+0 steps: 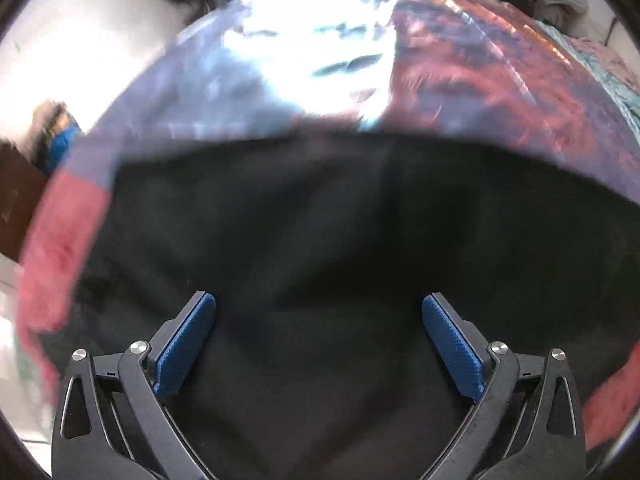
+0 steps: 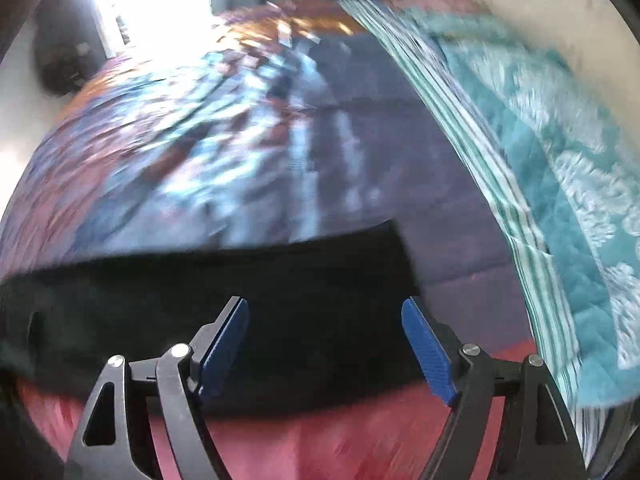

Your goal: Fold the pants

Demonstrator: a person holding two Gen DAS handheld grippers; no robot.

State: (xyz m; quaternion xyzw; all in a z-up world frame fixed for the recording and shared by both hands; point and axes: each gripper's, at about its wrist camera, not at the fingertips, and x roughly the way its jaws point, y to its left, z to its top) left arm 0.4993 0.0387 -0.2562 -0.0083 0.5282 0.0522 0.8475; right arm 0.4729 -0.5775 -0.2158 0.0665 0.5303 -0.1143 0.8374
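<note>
Both claws are spread wide and grip nothing. The left claw (image 1: 319, 308) points low across the black pants (image 1: 320, 240) lying flat on the bed (image 1: 480, 92); the right claw (image 2: 325, 314) hovers at their right edge (image 2: 280, 280), beside a teal quilt (image 2: 560, 160).

Black pants (image 1: 340, 240) lie flat, spread wide from 9 to 3 o'clock. In the right view, their squared end (image 2: 384, 248) sits at 1 o'clock.
</note>
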